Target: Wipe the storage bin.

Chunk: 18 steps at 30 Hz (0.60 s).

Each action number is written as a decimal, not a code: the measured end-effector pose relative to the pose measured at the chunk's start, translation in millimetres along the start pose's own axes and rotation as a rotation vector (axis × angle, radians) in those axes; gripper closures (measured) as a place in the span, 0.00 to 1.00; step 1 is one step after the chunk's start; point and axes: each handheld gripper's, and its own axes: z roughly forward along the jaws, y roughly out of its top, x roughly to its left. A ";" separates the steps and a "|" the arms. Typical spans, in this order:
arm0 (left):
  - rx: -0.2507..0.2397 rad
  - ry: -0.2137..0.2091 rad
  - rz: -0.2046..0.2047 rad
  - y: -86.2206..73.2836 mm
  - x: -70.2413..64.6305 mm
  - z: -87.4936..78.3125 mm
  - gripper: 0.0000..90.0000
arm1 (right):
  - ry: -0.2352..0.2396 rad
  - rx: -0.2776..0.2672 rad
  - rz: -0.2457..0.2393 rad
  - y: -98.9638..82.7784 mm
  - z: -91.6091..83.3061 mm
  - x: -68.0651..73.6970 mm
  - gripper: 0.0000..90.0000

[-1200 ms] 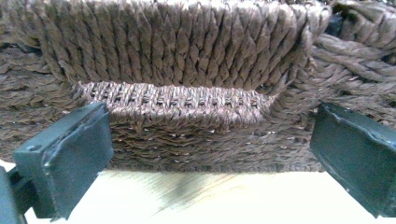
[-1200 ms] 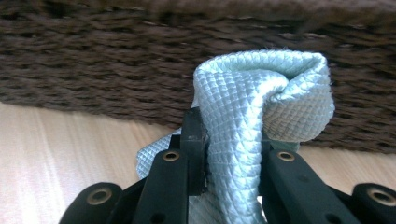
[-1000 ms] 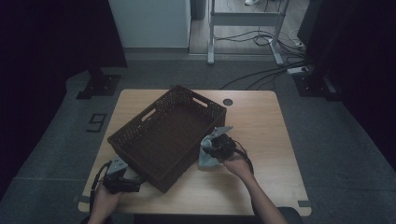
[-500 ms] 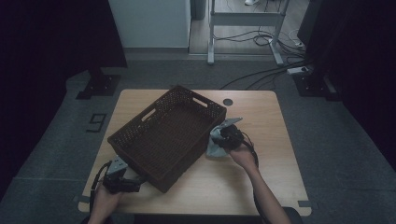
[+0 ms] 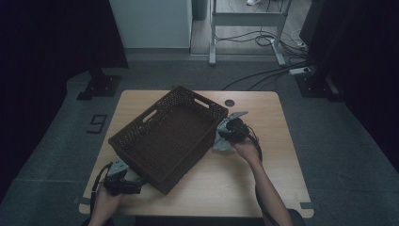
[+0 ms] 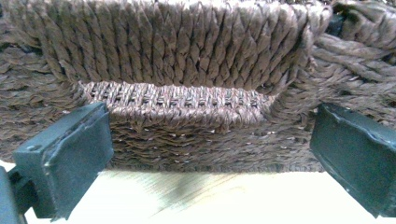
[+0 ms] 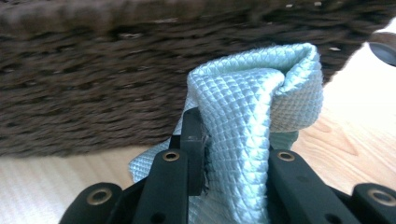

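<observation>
With the right tool [image 5: 229, 133] clenched on a bunched pale-blue cloth [image 7: 254, 116] just beside the wicker basket [image 5: 171, 134] wall ahead of it, and the left tool [image 6: 205, 154] released at the basket's corner, the trailing cloth could snag on the rim.

High view overhead, both gripper views close, sharing basket [image 5: 169, 136]
</observation>
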 end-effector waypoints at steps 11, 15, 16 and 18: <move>0.000 0.000 -0.001 0.1 0.0 0.0 0.00 | -0.050 0.005 0.052 0.0 5.2 -23.0 0.84; 0.000 -0.001 -0.001 0.1 0.1 0.0 0.00 | -0.069 0.012 0.062 1.8 7.3 -30.8 0.84; -0.001 -0.003 -0.001 0.0 0.2 0.0 0.00 | -0.074 0.014 0.062 2.5 7.5 -32.8 0.84; -0.001 -0.001 -0.001 0.0 0.1 0.0 0.00 | -0.085 0.013 0.067 3.1 8.1 -34.8 0.84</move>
